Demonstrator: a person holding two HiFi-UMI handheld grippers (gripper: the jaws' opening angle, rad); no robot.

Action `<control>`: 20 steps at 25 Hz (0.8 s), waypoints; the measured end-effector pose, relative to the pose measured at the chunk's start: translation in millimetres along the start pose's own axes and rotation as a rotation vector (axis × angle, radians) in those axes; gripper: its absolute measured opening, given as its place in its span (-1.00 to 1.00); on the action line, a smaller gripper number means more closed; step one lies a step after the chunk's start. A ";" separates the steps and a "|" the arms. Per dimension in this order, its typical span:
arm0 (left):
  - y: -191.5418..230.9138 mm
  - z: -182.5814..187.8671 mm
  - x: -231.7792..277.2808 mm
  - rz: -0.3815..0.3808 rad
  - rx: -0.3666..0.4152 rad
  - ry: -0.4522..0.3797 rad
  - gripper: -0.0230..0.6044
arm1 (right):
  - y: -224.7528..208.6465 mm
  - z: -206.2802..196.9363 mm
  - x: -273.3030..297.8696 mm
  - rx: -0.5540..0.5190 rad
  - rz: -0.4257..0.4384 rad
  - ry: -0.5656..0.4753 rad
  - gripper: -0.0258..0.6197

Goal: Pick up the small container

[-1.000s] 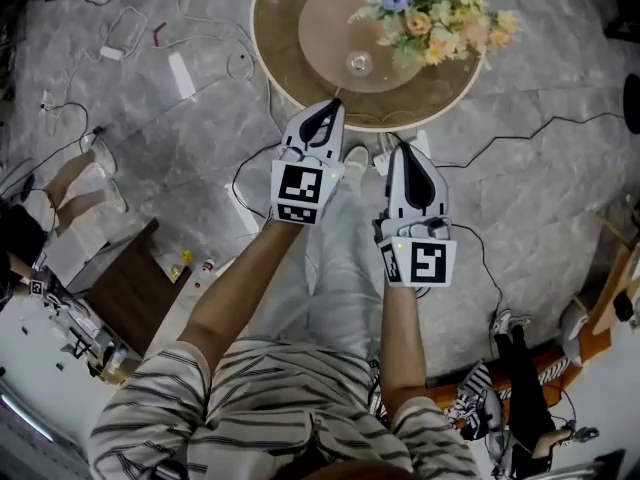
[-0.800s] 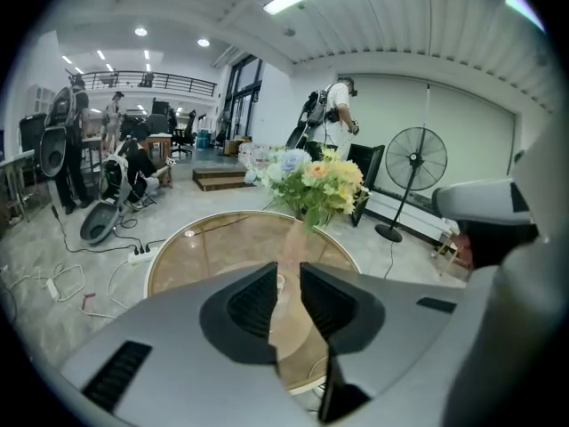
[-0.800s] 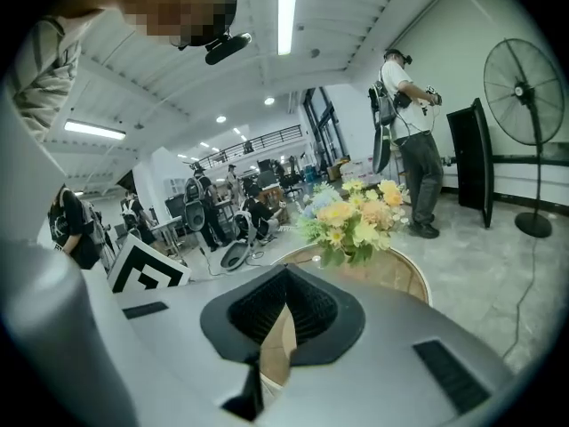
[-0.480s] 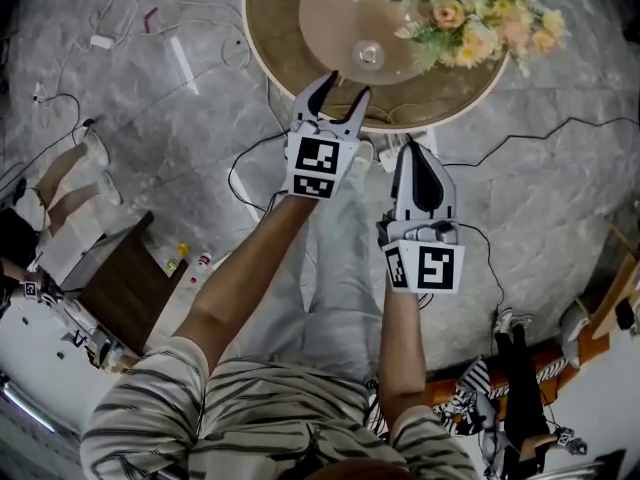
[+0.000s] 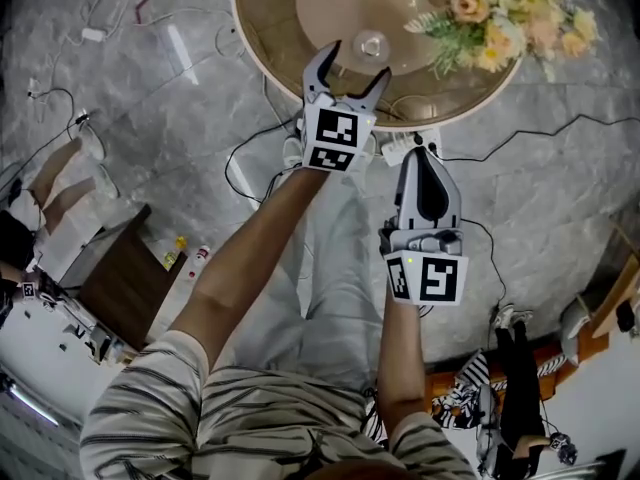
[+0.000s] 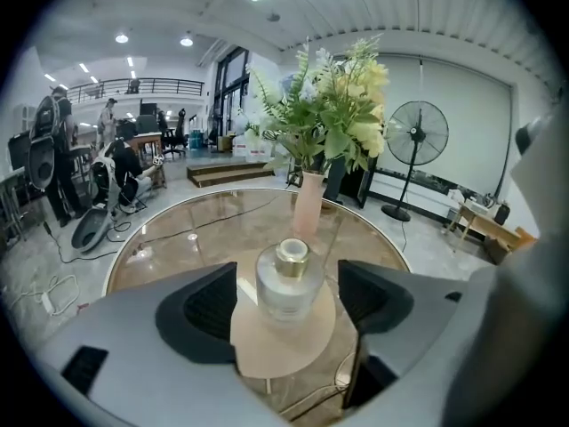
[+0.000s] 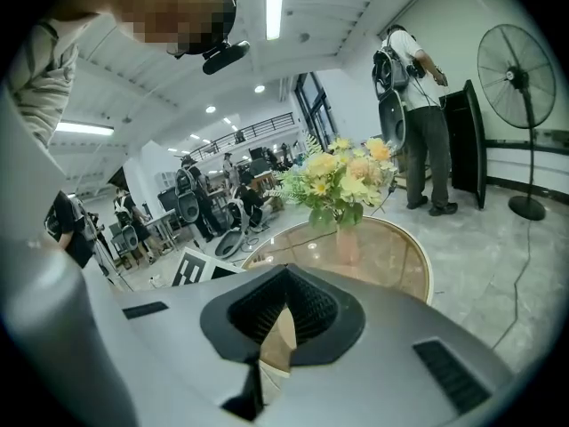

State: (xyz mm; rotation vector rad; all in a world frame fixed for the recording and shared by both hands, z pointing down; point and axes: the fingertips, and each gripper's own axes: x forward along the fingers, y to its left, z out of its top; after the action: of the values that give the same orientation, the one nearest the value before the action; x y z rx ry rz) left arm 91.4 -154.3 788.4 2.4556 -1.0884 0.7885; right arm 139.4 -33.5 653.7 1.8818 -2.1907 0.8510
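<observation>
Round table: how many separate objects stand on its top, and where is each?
2. The small container stands near the centre of the round table, slightly toward the person. The vase of flowers stands farther off, to its right in the head view. The blooms may hide something smaller.

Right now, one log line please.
left hand-held gripper: jaws just opened, jar between them untouched | right hand-held gripper: shut, empty | jar: on table

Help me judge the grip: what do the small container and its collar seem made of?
The small container: clear, glossy, probably glass; its body is see-through with bright highlights. The collar: shiny gold, likely metal or plated plastic; cannot tell which.
</observation>
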 end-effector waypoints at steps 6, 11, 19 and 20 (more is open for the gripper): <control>3.9 -7.4 30.0 0.000 0.032 0.006 0.30 | 5.8 -3.4 8.6 -0.011 0.034 0.012 -0.90; 1.2 -13.4 52.0 0.014 0.063 0.018 0.34 | -3.6 -14.9 9.8 -0.001 0.029 0.038 -0.90; 1.7 -24.3 76.6 0.039 0.058 0.057 0.35 | -13.5 -26.1 11.2 0.026 0.022 0.063 -0.90; 1.8 -24.9 78.8 0.042 0.060 0.058 0.35 | -13.4 -26.8 11.0 0.027 0.022 0.065 -0.90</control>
State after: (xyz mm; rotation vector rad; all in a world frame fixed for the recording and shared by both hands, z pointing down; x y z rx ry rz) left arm 124.9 -187.6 856.3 2.4499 -1.1144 0.9124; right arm 142.8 -30.7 685.4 1.8182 -2.1759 0.9371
